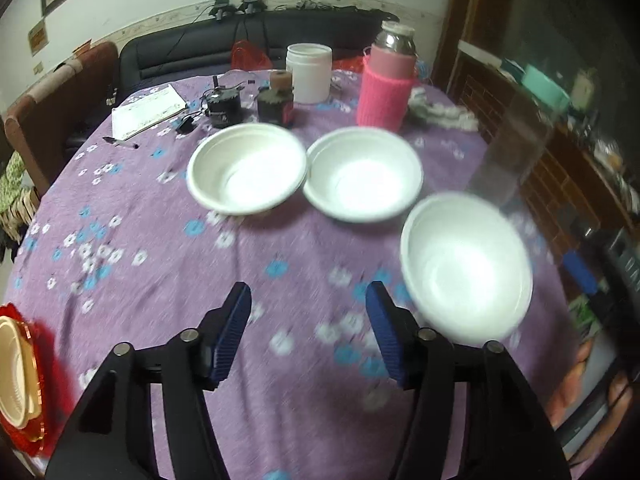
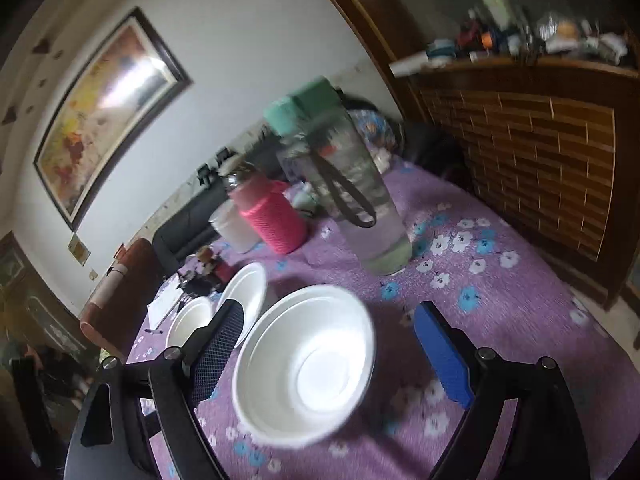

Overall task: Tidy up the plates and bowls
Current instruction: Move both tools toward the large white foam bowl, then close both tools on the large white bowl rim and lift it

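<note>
Straddling the nearest white foam bowl, the right gripper has its jaws released; the left gripper, jaws released and empty, has that bowl off to its right on the counter.

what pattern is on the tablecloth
Purple tablecloth with white and blue flowers; clearest in the left wrist view.

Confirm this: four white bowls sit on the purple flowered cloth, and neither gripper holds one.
Not quite: the left wrist view shows three white bowls, not four, on the purple flowered cloth. The left gripper and right gripper are indeed both open and empty.
</note>
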A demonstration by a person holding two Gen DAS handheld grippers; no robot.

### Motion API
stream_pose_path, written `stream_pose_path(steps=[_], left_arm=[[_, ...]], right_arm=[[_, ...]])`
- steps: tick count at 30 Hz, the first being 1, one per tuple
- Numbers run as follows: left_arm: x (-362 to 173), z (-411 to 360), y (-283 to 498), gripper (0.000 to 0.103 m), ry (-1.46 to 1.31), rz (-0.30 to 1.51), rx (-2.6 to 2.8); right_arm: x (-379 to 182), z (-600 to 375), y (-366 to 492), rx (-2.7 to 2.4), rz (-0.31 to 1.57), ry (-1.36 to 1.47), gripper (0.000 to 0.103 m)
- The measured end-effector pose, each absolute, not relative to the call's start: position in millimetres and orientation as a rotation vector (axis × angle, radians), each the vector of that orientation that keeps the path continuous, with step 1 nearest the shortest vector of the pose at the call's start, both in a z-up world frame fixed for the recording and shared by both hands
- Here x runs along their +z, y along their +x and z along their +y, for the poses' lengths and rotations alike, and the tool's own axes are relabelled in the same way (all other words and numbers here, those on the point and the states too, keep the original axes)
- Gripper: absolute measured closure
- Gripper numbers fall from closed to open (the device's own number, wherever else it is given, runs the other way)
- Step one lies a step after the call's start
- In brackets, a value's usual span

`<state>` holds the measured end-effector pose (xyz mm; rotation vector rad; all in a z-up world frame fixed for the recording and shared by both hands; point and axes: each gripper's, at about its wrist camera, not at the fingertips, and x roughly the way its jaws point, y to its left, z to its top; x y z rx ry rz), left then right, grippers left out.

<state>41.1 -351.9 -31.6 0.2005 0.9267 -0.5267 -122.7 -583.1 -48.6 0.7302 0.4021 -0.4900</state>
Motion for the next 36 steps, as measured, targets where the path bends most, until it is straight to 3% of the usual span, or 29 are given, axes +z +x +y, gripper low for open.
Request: stream_pose_path(steps=[12, 29, 36], left_arm=[[-58.0, -390.4, 71.1, 0.045, 0.042, 1.064, -0.566], [-84.5, -417.0, 54.1, 0.045, 0.091, 1.141, -0.553], [-91.2, -419.8, 45.5, 0.045, 0.14, 1.121, -0.528]], right_arm=[[-96.1, -614.2, -108.0, -0.361, 0.471, 0.919, 0.013], [-114.6, -617.4, -99.5, -0.249, 0.546, 1.067, 0.014], [-120.1, -615.5, -95.3, -0.248, 0.571, 1.078, 0.024]])
